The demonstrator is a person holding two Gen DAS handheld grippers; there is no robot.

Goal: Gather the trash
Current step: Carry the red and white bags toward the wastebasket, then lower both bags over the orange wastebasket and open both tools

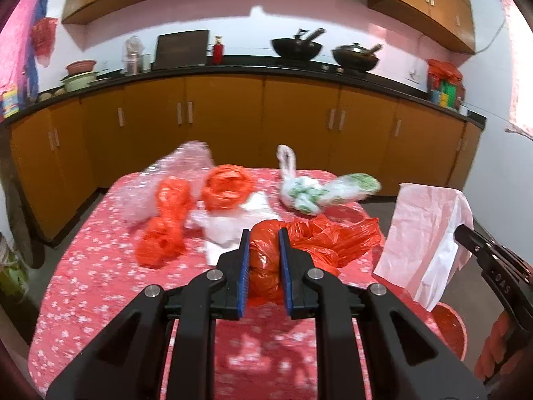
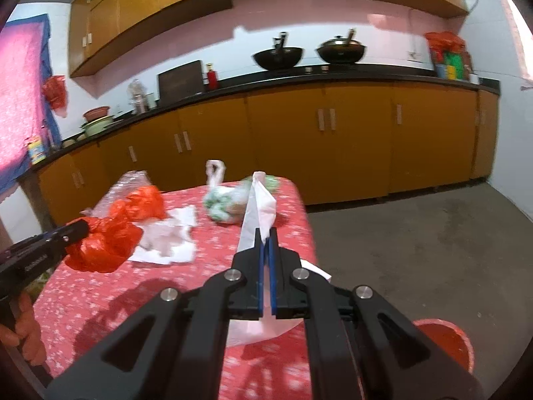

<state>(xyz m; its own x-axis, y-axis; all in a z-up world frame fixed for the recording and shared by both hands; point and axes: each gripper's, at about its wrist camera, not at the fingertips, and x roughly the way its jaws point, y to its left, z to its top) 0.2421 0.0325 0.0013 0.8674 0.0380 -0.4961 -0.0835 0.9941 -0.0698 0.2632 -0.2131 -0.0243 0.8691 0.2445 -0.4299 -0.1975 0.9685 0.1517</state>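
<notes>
Left wrist view: the left gripper was seen clamped on a crumpled red plastic bag, which was held just above the near part of the red flowered tablecloth. The bag was judged light, soft and rather slippery; a hold on its bunched middle, as shown, seemed safer than one on a loose edge. The gripper was pointed forward and somewhat down across the tablecloth. Further back on the tablecloth more red bags, a clear wrapper, white paper and a green-and-white bag were left lying. Beyond the tablecloth's right edge a white paper sheet was seen hanging from the right gripper.

Right wrist view: the right gripper was shown fully closed on that thin white paper sheet, pinched near its middle, over the tablecloth's right edge. The sheet was judged very light, limp and easily torn. The gripper was pointed forward and slightly down. A red bucket was partly seen below, off the tablecloth's right side.
</notes>
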